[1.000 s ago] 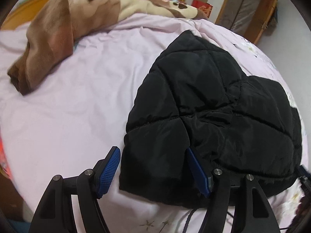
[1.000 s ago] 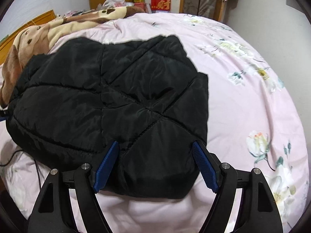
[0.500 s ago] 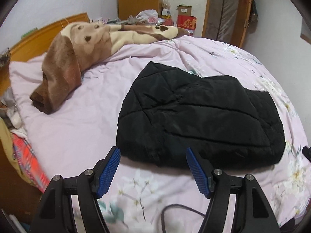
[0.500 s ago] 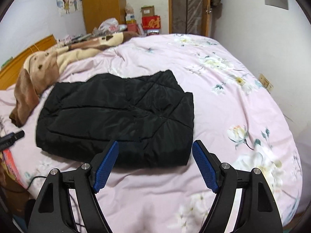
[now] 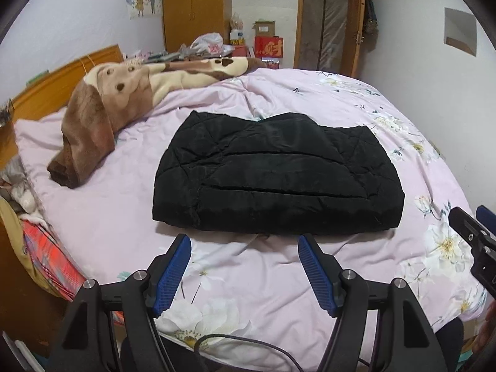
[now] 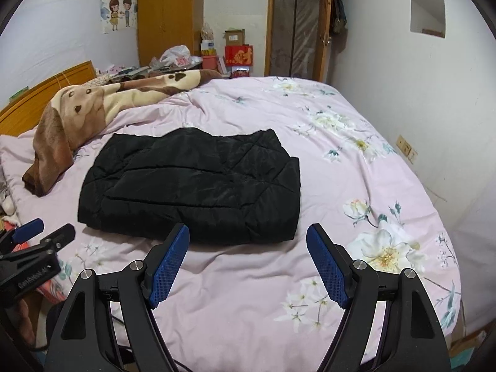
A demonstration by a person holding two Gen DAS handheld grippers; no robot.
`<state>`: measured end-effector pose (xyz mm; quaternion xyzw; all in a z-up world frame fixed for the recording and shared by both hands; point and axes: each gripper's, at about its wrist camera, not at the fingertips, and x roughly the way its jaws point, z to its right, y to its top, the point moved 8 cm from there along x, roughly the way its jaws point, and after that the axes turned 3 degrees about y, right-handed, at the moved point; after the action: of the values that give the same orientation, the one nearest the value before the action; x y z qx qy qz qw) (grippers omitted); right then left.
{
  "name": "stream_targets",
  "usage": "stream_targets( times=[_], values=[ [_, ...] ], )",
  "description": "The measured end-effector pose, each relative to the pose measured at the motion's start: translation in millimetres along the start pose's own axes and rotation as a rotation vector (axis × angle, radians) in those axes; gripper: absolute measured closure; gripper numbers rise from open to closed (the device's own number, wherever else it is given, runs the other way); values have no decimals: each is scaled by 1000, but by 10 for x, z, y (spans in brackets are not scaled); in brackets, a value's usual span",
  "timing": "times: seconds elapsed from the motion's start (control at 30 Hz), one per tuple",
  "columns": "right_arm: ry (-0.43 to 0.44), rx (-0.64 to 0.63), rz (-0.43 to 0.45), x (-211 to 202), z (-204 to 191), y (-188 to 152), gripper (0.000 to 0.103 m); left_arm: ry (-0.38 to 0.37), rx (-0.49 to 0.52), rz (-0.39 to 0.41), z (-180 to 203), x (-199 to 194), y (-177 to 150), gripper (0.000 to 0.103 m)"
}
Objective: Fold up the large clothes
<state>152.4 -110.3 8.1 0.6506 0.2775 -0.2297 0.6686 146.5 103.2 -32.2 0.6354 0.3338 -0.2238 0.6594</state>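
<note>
Jacket: black quilted jacket (image 5: 276, 183) lies folded into a flat, roughly rectangular bundle on the bed, near the middle of the cover, toward its near edge.
Bed cover: pink duvet (image 5: 102, 217) with a flower print, creased around the bundle.
Left claw: left claw (image 5: 245, 266) hangs above the near edge of the bed, just short of the jacket, blue pads spread wide with nothing between them.
Right claw: right claw (image 6: 248, 260) is also released, pads wide apart and bare, poised short of the jacket's near right corner and clear of the cloth.
Blanket: brown and cream plush blanket (image 5: 102, 114) with a dog pattern lies bunched along the far left of the bed, apart from the jacket.
Headboard: wooden headboard (image 5: 59, 83) stands at the left.
Cable: a dark cable (image 5: 248, 341) runs beneath the left claw.
</note>
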Motion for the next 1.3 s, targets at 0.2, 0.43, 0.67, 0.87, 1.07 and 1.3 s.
stream_targets(
  times=[0.2, 0.43, 0.67, 0.87, 1.07, 1.3],
  values=[
    [4, -22, 15, -112, -106, -64, 25, 3, -24, 6, -6, -112, -65, 32],
    [20, -25, 0, -102, -183, -143, 25, -6, -43, 9, -42, -182, -107, 32],
    [21, -14, -6, -84, -177, -166, 25, 5, -16, 14, 16, -206, -116, 32],
    [20, -19, -10, -86, -189, -183, 25, 21, -8, 12, 33, -205, -136, 32],
    [24, -18, -12, -84, -196, -195, 25, 3, -20, 10, 26, -204, -154, 32],
    [26, -18, -15, -76, -207, -219, 25, 3, -31, 15, -27, -217, -163, 32]
  ],
)
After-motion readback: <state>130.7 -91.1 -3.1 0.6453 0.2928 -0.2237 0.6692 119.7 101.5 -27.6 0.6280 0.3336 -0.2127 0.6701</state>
